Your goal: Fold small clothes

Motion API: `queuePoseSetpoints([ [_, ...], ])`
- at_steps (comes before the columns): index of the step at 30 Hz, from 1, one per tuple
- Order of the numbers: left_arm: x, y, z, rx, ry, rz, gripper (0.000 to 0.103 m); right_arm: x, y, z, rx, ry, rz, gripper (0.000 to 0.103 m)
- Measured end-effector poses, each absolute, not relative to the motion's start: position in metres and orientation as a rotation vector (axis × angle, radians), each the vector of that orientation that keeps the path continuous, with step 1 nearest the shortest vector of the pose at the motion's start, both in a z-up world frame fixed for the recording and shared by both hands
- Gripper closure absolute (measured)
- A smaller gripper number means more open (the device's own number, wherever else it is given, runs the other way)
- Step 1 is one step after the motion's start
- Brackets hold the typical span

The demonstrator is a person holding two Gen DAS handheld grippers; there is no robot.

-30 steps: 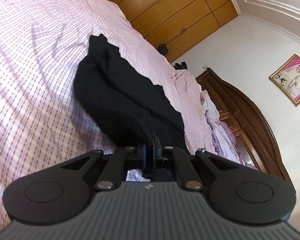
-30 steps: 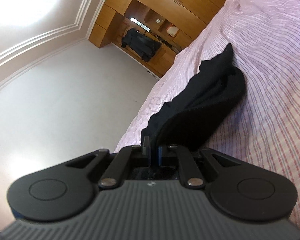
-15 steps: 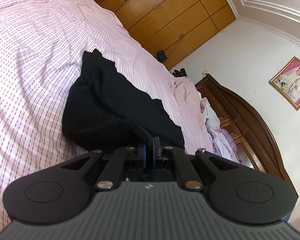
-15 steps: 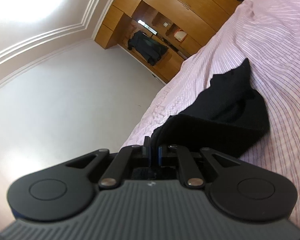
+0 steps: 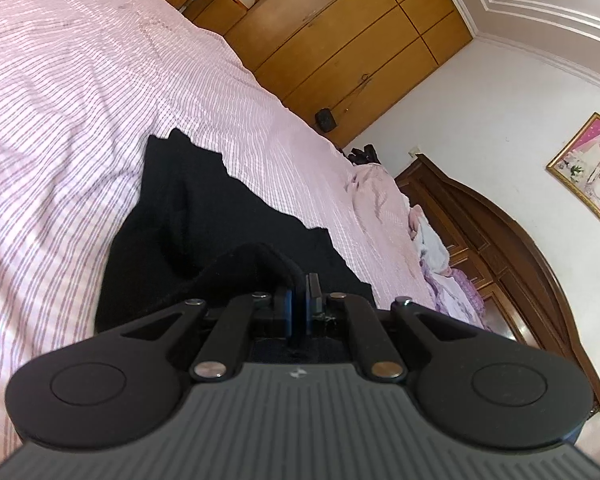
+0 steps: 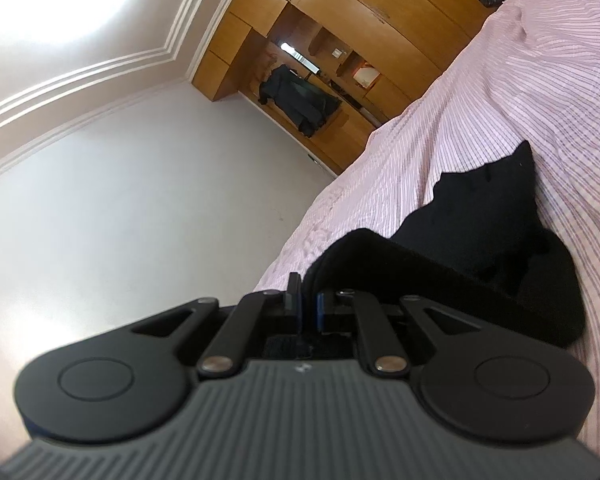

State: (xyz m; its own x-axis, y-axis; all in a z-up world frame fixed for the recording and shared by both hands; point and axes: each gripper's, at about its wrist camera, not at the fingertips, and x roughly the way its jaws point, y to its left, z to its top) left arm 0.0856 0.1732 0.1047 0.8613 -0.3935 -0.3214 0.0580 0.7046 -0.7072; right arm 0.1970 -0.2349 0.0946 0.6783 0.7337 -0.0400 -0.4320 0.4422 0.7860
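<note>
Left tool [image 5: 301, 294] pinching near edge of black garment [image 5: 204, 216]; right tool [image 6: 309, 298] pinching same edge. Garment spreads ahead of both tools on pink striped bed [image 5: 80, 92]. Open bedspread beyond garment's far edge.

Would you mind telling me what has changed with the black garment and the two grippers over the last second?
The near edge of the black garment, pinched by both grippers, has been carried forward over the rest, so it now lies lower and doubled on the pink striped bedspread. Nothing was released: the left gripper and right gripper stay shut on the cloth, and its far corner stays put.
</note>
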Motion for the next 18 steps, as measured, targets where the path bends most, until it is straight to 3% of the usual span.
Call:
queuePoseSetpoints([
  [18,0.203,0.177,0.107,-0.675,0.510,-0.195,0.097,0.282,-0.225,0.102,0.777,0.428,0.687,0.093],
])
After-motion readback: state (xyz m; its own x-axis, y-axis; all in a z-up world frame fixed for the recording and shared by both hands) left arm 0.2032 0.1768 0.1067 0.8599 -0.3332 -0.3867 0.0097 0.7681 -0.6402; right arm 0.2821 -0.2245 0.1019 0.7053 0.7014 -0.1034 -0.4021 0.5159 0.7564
